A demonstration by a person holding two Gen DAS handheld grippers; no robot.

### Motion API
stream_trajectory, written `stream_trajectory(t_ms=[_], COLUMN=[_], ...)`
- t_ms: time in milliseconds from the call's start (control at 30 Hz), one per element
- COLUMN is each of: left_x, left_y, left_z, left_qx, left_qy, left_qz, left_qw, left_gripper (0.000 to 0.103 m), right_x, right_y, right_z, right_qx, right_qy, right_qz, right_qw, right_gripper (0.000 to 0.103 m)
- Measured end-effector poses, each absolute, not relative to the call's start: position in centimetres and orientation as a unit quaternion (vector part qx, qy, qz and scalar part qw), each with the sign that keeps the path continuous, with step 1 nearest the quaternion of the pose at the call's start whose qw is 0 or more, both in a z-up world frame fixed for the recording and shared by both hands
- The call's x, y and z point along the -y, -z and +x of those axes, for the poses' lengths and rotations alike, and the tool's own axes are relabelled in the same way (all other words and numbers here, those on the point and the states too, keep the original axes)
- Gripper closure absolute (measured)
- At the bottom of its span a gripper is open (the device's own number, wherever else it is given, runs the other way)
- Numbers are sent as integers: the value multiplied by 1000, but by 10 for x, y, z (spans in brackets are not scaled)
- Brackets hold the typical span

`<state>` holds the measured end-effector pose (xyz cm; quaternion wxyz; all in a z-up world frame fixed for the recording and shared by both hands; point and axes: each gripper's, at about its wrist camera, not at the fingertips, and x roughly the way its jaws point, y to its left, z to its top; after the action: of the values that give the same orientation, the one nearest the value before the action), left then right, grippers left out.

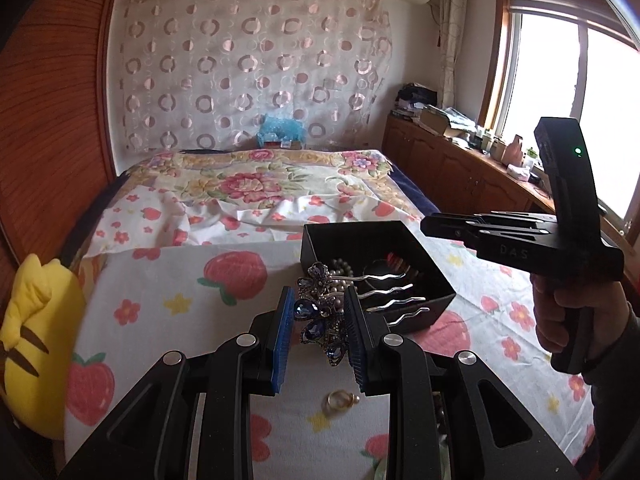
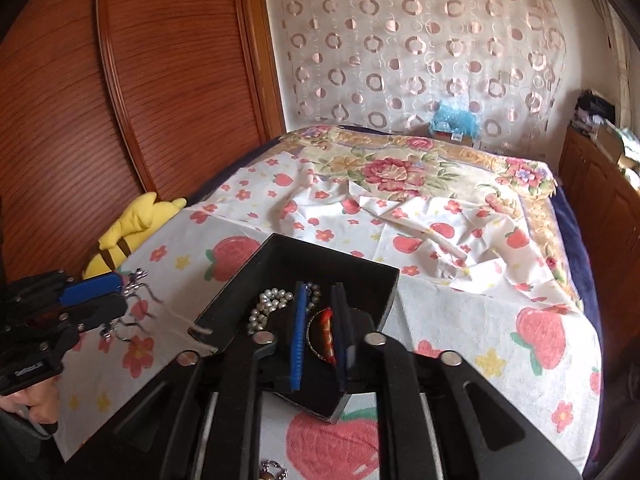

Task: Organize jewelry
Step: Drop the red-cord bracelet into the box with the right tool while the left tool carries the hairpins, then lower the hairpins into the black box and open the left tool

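Note:
A blue-jewelled hair comb [image 1: 310, 308] with wavy silver prongs hangs just in front of the black box [image 1: 332, 240], and my left gripper [image 1: 320, 295] is shut on its jewelled head. The right wrist view shows this gripper [image 2: 116, 296] at the far left, with the comb [image 2: 134, 280] sticking out of it. The box [image 2: 304, 256] lies on the strawberry-print bedsheet and holds a pearl strand [image 2: 272, 304] and a red bangle [image 2: 326, 332]. My right gripper [image 2: 319, 292] hovers over the box, its jaws slightly apart and holding nothing. A gold ring [image 1: 338, 400] lies on the sheet below my left gripper.
A yellow plush toy [image 1: 32, 340] lies at the bed's left edge beside the wooden wardrobe [image 2: 160, 80]. Low wooden cabinets [image 1: 448, 164] with clutter run along the right under the window. A small chain piece [image 2: 274, 470] lies on the sheet near the bottom edge.

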<state>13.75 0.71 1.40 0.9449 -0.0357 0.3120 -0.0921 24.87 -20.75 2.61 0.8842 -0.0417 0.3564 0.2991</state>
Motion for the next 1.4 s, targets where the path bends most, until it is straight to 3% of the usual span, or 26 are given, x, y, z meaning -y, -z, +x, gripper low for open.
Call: stream_trajectory(t_ms=[867, 1400], left_x=[60, 57], left_y=[21, 18], left_z=[210, 136], left_qx=[-363, -355], left_qy=[92, 130], left_qz=[37, 40], left_qw=[926, 925], left_gripper=[79, 76], right_x=[281, 282], right_y=[10, 35], right_z=[190, 155], right_qx=[-364, -380], right_qy=[-273, -276], right_qz=[-41, -42], right_qw=[890, 882], right_gripper=[82, 82])
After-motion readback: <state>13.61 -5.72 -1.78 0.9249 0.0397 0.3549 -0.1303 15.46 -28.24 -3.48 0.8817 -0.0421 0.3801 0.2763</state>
